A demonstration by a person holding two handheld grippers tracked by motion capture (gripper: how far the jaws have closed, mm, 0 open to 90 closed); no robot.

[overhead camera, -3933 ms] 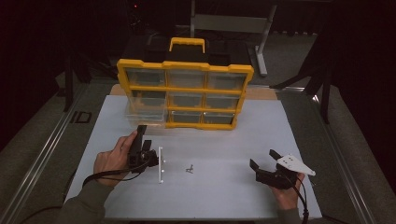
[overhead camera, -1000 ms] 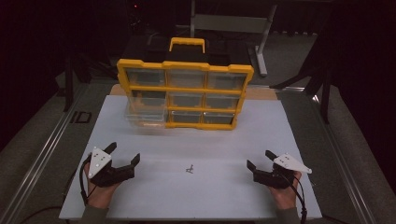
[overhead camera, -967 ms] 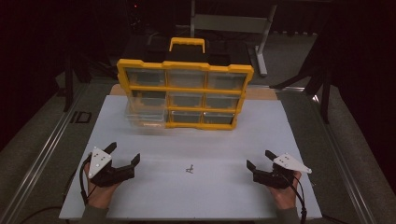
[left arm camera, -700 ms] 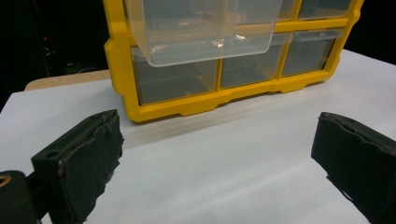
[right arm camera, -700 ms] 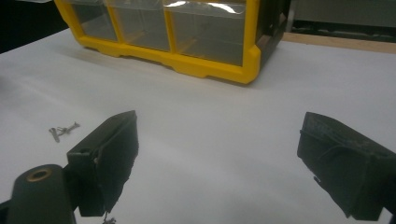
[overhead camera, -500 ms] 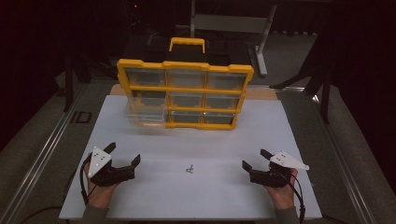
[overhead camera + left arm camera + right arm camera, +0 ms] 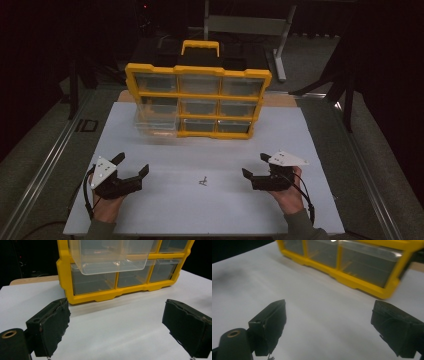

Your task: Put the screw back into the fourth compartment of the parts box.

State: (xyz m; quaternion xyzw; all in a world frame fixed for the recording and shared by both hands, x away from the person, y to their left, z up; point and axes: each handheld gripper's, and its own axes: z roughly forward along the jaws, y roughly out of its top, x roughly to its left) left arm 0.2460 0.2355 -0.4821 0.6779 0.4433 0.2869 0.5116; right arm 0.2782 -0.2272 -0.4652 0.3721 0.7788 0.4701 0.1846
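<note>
A yellow drawer cabinet (image 7: 198, 95) with a handle on top stands at the far middle of the white table (image 7: 310, 150). It holds three rows of clear drawers. One clear drawer (image 7: 156, 122) at the lower left of the cabinet is pulled partly out; in the left gripper view this drawer (image 7: 110, 255) juts forward above the bottom row.

A small dark metal part (image 7: 202, 181), possibly a screw or clip, lies alone on the table, well in front of the cabinet and between the two grippers. It is too small to identify.

The left gripper (image 7: 131, 170) sits at the near left of the table, held in a hand (image 7: 107, 205). Its jaws are spread wide with nothing between them. The right gripper (image 7: 255, 167) sits at the near right, also hand-held, jaws likewise spread and empty. Both grippers are well apart from the small part and from the cabinet.
</note>
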